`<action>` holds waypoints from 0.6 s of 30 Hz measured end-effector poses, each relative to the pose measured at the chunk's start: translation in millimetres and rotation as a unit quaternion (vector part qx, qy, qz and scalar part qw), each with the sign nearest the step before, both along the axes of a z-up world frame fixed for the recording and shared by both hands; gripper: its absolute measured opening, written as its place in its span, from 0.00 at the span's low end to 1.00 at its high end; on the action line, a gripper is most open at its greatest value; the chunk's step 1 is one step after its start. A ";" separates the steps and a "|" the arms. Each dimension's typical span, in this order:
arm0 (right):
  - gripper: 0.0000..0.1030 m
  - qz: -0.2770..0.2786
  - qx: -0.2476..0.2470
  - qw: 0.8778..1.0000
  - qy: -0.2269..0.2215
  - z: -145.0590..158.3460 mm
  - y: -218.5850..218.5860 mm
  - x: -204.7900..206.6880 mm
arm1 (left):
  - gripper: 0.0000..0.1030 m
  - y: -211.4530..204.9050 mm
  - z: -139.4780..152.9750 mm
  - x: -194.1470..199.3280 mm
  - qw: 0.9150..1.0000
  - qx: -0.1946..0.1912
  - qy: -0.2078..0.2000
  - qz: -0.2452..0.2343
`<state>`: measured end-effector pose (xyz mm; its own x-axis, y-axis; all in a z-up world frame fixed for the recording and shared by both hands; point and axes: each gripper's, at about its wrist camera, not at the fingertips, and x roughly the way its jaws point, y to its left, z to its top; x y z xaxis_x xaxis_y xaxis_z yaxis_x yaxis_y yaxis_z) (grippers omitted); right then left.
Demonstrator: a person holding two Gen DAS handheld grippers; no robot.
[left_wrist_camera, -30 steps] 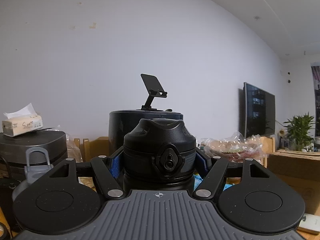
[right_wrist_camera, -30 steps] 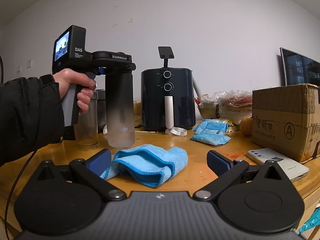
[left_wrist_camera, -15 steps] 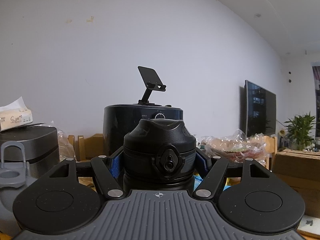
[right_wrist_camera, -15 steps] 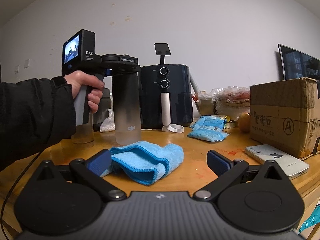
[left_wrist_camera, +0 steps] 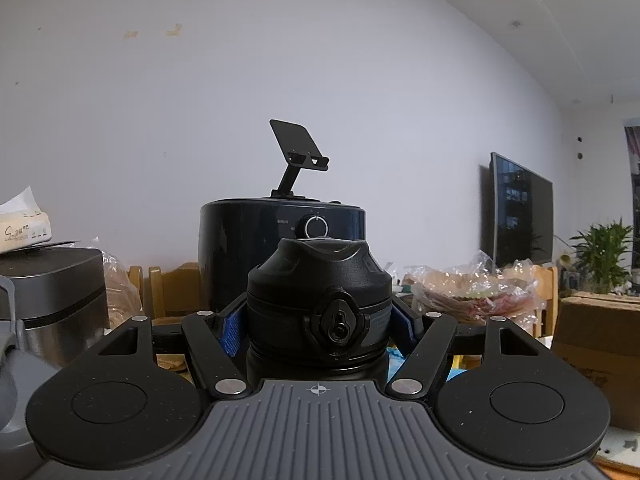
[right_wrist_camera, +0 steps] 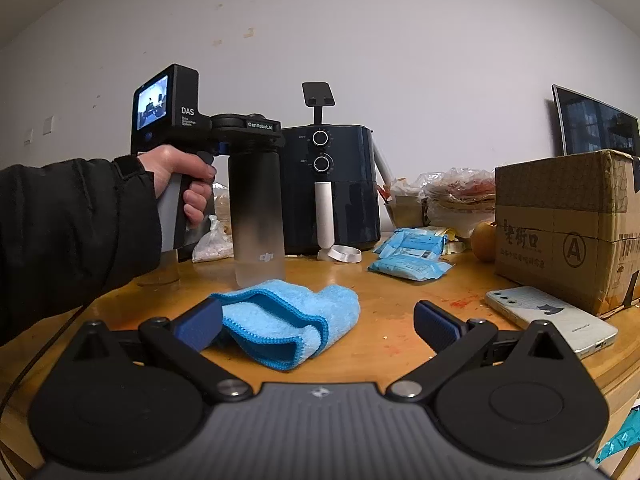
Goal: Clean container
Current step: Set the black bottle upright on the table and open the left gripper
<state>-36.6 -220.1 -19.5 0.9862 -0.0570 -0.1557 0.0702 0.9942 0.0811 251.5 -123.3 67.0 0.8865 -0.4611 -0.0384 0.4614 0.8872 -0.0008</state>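
The water bottle [right_wrist_camera: 258,216] hangs upright, its black cap [left_wrist_camera: 319,300] clamped in the left gripper [left_wrist_camera: 319,326], above the blue cloth [right_wrist_camera: 288,320] lying between the right gripper's [right_wrist_camera: 318,320] spread fingers.

A dark air fryer [right_wrist_camera: 330,190] stands behind a cardboard box [right_wrist_camera: 560,224], a phone [right_wrist_camera: 550,318] and what may be wipe packets [right_wrist_camera: 410,254].

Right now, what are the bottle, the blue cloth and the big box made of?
The bottle looks like frosted plastic, fading from black down to cloudy clear, with a matte black plastic lid. The blue cloth looks like soft microfibre: fuzzy pile, stitched edge. The box is brown cardboard, with creases and printed marks.
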 end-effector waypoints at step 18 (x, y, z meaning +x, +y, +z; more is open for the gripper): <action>1.00 -0.001 0.007 1.000 0.005 -0.5 -2.6 -1.2 | 0.66 -3.3 -5.0 2.0 1.000 -0.004 -0.007 0.003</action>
<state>-37.7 -222.7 -20.0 0.9845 -0.0574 -0.1658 0.0738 0.9928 0.0947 253.5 -126.6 62.0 0.8896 -0.4561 -0.0226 0.4562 0.8899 -0.0025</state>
